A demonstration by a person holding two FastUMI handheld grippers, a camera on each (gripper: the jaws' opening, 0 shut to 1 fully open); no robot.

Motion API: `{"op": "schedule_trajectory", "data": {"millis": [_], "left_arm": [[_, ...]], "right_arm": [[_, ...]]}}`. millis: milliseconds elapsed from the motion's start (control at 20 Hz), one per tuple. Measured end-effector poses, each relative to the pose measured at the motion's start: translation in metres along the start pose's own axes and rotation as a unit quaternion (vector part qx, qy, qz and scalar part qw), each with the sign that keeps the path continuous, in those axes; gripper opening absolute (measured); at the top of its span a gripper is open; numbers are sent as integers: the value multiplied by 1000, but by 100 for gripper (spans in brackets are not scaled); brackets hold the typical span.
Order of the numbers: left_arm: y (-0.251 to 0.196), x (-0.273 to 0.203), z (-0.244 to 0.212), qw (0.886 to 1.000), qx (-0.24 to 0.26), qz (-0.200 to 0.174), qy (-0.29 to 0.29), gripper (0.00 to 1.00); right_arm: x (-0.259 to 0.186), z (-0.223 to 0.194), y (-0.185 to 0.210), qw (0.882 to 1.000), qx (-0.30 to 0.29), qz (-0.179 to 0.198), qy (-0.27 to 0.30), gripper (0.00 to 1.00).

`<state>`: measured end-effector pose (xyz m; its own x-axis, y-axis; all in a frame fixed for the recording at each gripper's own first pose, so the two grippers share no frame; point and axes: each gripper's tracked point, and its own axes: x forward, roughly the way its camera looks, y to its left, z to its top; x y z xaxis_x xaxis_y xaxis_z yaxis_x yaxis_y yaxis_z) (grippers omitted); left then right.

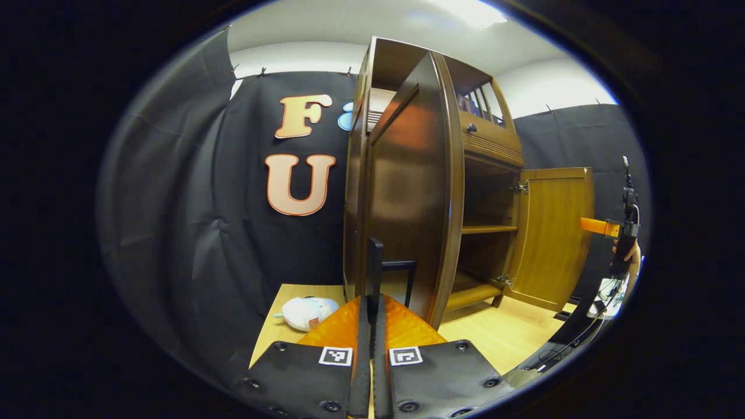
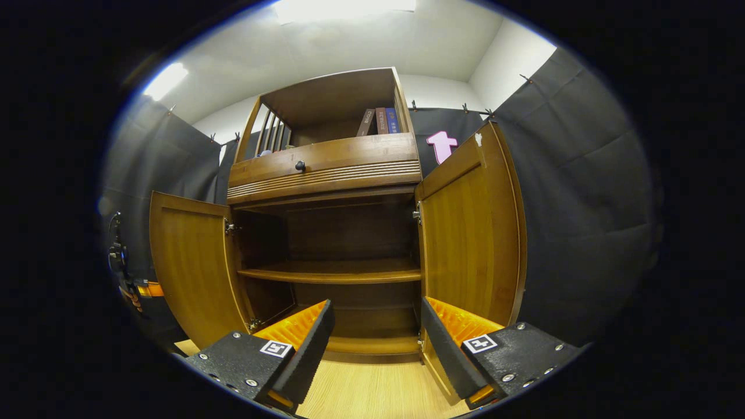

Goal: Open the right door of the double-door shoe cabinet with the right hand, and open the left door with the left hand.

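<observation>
The brown shoe cabinet (image 2: pixel 326 169) stands with both doors swung open. In the left gripper view the left door (image 1: pixel 407 203) is edge-on close ahead, and my left gripper (image 1: pixel 371 302) is shut on its black handle (image 1: pixel 376 262). The right door (image 1: pixel 556 233) hangs open farther back, with the right gripper (image 1: pixel 624 230) in a hand just past its edge. In the right gripper view my right gripper (image 2: pixel 377 314) is open and holds nothing, facing the bare shelves (image 2: pixel 332 272) between the left door (image 2: pixel 186 262) and the right door (image 2: pixel 471 244). The left gripper (image 2: pixel 131 288) peeks out behind the left door.
A white plush toy (image 1: pixel 305 311) lies on the pale wood floor (image 2: pixel 372 390) beside the cabinet. A drawer with a dark knob (image 2: pixel 300 166) and an upper shelf with books (image 2: pixel 379 121) sit above the doors. Cables (image 1: pixel 582 334) trail at the right.
</observation>
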<state>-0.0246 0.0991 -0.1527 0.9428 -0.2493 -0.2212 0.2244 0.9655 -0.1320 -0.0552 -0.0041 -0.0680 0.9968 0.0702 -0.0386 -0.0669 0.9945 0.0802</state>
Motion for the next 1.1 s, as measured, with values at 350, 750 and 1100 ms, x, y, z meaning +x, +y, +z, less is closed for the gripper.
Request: {"op": "schedule_trajectory", "data": {"millis": [350, 750, 1100], "left_arm": [[15, -11, 3, 1000, -16, -4, 3, 9], [24, -55, 23, 998, -15, 56, -10, 7], [-6, -79, 59, 994, 1, 104, -38, 7]], "right_arm": [[5, -5, 3, 1000, 0, 1, 8, 92], [6, -1, -2, 1000, -16, -4, 8, 91], [7, 12, -11, 1000, -26, -13, 6, 91]]}}
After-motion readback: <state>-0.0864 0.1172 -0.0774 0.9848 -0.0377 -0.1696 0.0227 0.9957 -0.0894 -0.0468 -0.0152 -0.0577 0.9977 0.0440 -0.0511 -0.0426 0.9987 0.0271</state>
